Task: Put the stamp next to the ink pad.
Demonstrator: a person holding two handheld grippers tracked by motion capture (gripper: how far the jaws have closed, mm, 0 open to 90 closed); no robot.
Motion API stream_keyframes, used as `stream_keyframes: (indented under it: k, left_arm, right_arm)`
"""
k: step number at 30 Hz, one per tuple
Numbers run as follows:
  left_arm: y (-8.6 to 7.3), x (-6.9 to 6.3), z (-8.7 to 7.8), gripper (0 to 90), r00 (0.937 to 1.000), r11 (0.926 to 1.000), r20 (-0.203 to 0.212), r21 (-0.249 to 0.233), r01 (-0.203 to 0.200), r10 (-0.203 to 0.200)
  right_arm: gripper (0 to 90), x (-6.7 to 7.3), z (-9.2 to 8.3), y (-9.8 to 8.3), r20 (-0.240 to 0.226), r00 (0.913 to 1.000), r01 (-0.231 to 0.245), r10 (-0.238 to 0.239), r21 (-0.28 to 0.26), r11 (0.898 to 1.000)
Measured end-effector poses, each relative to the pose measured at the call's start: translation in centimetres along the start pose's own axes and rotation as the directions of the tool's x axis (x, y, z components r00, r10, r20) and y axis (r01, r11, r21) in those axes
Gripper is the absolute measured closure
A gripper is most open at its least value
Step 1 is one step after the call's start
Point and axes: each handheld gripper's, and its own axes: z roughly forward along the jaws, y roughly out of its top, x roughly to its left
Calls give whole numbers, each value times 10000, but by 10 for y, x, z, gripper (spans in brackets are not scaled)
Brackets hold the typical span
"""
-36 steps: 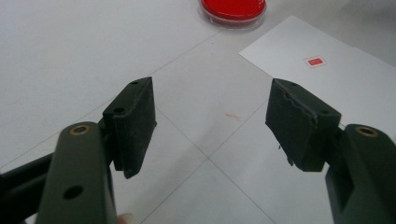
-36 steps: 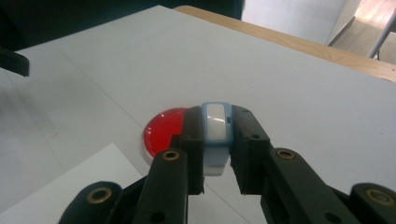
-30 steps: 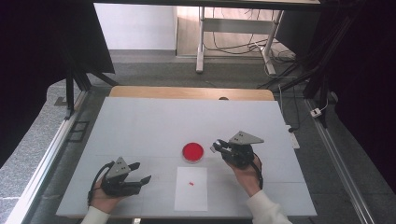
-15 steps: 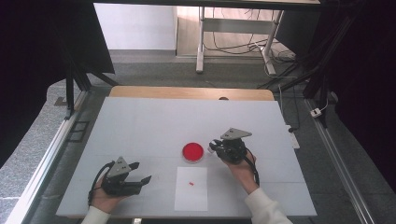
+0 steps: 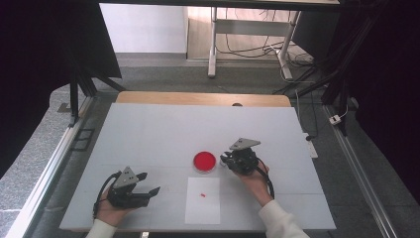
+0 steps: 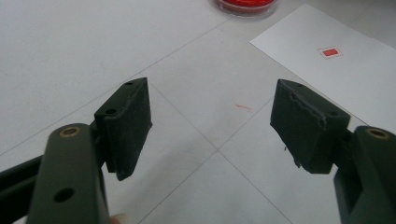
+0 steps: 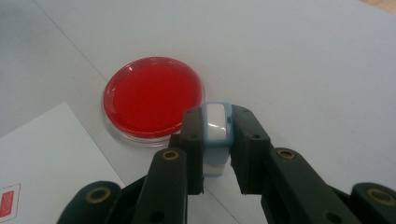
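Stamp [image 7: 216, 135] is clamped upright between the right gripper's [image 7: 215, 154] fingers beside the red ink pad [image 7: 154, 98], seemingly for inking. Left gripper [image 6: 210, 123] is held with fingers spread and empty near the paper [image 6: 355, 70] on the counter [image 5: 148, 134], its fingers having just been opening.

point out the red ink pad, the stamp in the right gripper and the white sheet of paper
red ink pad [image 7: 153, 96], right gripper view, middle of its red surface
stamp [image 7: 216, 128], right gripper view, its white and blue top between the jaws
white sheet of paper [image 5: 203, 206], high view, bare lower part of the sheet

no readable text or numbers, red stamp mark [image 6: 330, 52] on paper sheet [image 6: 355, 70] — characters illegible
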Motion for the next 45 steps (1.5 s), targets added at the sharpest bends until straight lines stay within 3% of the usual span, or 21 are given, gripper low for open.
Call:
stream_keyframes:
  k: [7,12,20,28,32,45]
  left_arm:
    - [0,0,0,289,10000,10000,-38,2,-4,4]
    - [0,0,0,289,10000,10000,-41,9,-7,7]
    - [0,0,0,289,10000,10000,-39,2,-15,15]
    - [0,3,0,289,10000,10000,-14,-32,73,-73]
    - [0,4,0,289,9999,9999,6,-23,106,-106]
    - [0,5,1,289,9999,9999,51,-9,151,-151]
  right_arm:
    - [737,0,0,-1,-44,10000,60,-60,26,10000]
    - [569,1,2,0,-26,10000,67,-67,-54,10000]
    - [435,-4,-2,-2,-25,9989,-467,466,-711,9964]
    - [407,-8,-13,-3,-338,9982,-545,503,-1354,9893]
    - [402,-9,-22,-7,-247,9993,-315,279,-1639,9860]
    - [385,-14,-45,-33,-337,9992,-283,227,-1786,9835]
